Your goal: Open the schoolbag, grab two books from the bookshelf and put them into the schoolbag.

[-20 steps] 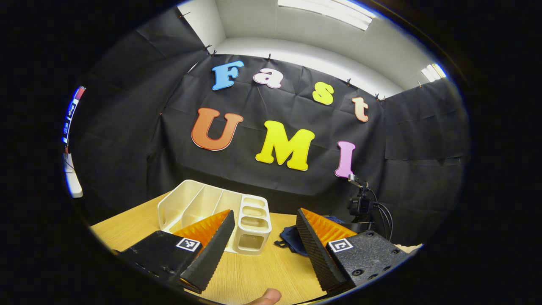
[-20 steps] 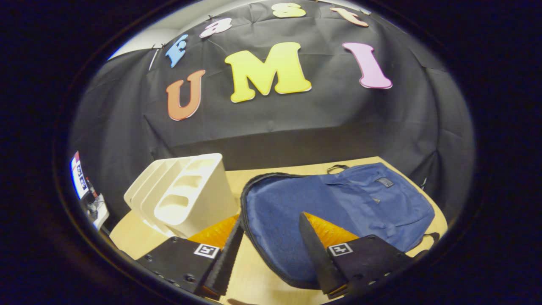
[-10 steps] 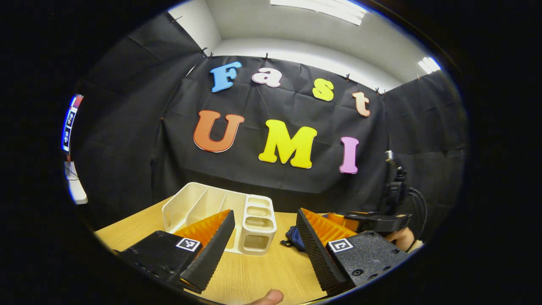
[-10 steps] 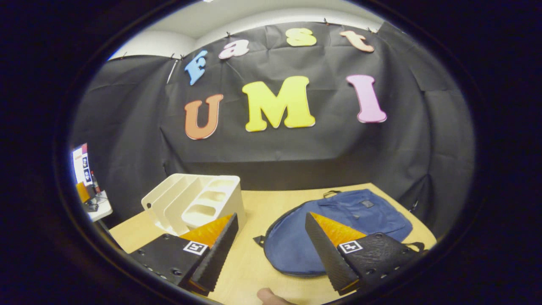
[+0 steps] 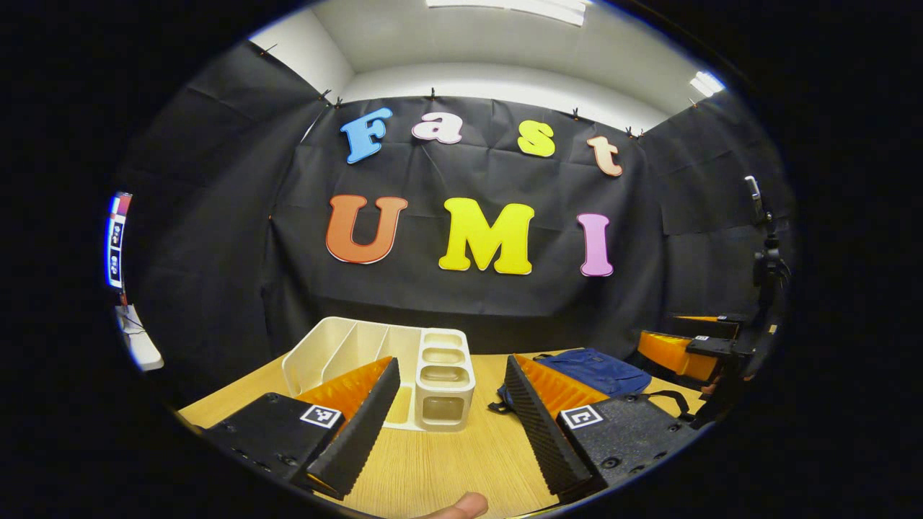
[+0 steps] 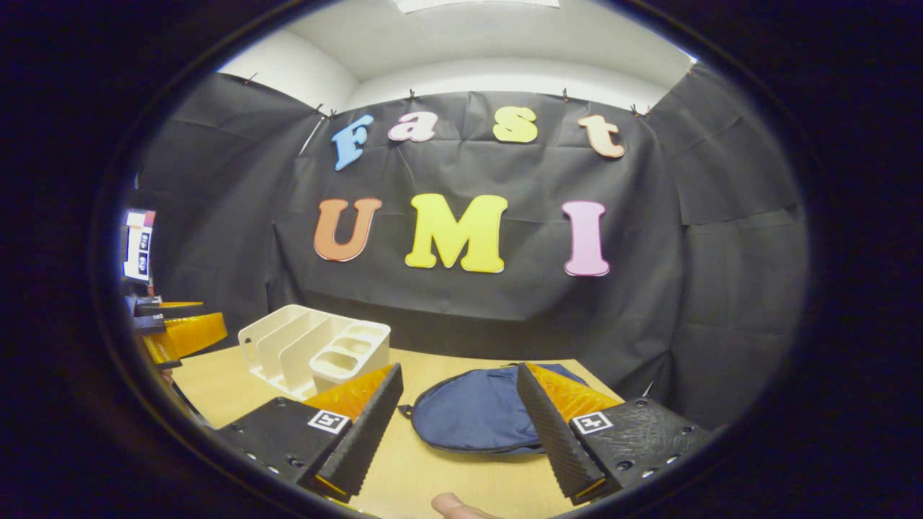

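The blue schoolbag (image 6: 476,417) lies flat on the wooden table (image 6: 461,476), right of the white bookshelf (image 5: 389,360). Both the left gripper (image 5: 451,425) and right gripper (image 6: 458,425) hang above the table, jaws apart, gripping nothing. The left gripper view catches a fingertip (image 5: 461,504).

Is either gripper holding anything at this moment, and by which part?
Nothing is held. The left gripper and right gripper both stand open, above the wooden table.

Left tool (image 5: 451,414) agape, right tool (image 6: 458,422) agape, apparently empty
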A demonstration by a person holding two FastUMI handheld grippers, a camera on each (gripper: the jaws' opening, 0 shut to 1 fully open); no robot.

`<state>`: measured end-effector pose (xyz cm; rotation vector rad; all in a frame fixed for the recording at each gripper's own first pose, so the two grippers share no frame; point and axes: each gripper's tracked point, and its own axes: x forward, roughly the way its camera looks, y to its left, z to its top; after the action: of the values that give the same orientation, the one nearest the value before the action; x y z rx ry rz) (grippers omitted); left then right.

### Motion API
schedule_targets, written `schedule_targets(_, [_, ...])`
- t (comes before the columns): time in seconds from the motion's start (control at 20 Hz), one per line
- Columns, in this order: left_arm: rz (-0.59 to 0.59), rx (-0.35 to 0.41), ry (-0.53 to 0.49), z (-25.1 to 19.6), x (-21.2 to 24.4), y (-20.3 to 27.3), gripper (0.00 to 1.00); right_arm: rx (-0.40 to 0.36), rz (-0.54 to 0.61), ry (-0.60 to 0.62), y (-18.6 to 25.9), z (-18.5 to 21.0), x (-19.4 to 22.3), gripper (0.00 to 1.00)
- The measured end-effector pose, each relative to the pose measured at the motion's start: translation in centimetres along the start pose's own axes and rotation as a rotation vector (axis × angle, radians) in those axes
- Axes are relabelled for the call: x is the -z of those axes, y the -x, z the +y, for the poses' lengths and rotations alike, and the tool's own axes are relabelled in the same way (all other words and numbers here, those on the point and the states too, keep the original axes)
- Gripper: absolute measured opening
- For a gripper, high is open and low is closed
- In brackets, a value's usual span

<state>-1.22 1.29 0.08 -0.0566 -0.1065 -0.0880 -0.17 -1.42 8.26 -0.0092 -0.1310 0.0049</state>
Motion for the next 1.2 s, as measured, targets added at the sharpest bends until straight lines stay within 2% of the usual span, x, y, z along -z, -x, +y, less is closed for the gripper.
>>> schedule_targets(0.3, [0.013, 0.003, -0.008, 0.0, 0.3, 0.1, 0.94, -0.007, 0.041, -0.001, 3.2, -0.7, 1.1, 0.95])
schedule_targets(0.35, [0.015, 0.005, -0.007, 0.0, 0.3, 0.1, 0.94, -0.001, 0.049, 0.001, 3.3, -1.0, 1.5, 0.98])
schedule_targets(0.4, [0.018, 0.006, -0.009, -0.1, 0.4, 0.0, 0.94, 0.007, 0.055, 0.007, 3.3, -1.4, 1.8, 0.95])
schedule_targets(0.65, [0.033, 0.005, -0.010, 0.1, 0.7, 0.1, 0.94, 0.027, 0.071, -0.016, 3.4, -2.4, 2.2, 0.98])
schedule_targets(0.8, [0.042, -0.001, -0.009, 0.2, 0.9, 0.0, 0.94, 0.035, 0.078, -0.016, 3.3, -2.8, 2.4, 0.95])
schedule_targets(1.0, [0.049, -0.013, -0.014, 0.3, 1.0, 0.0, 0.94, 0.022, 0.083, -0.007, 3.5, -2.4, 2.6, 0.98])
schedule_targets(1.15, [0.048, -0.015, -0.007, 0.2, 0.9, 0.0, 0.94, -0.008, 0.071, -0.043, 3.8, -1.7, 2.0, 0.99])
schedule_targets(1.2, [0.047, -0.012, -0.002, 0.2, 0.8, 0.0, 0.94, -0.012, 0.070, -0.048, 3.7, -1.7, 2.0, 0.93])
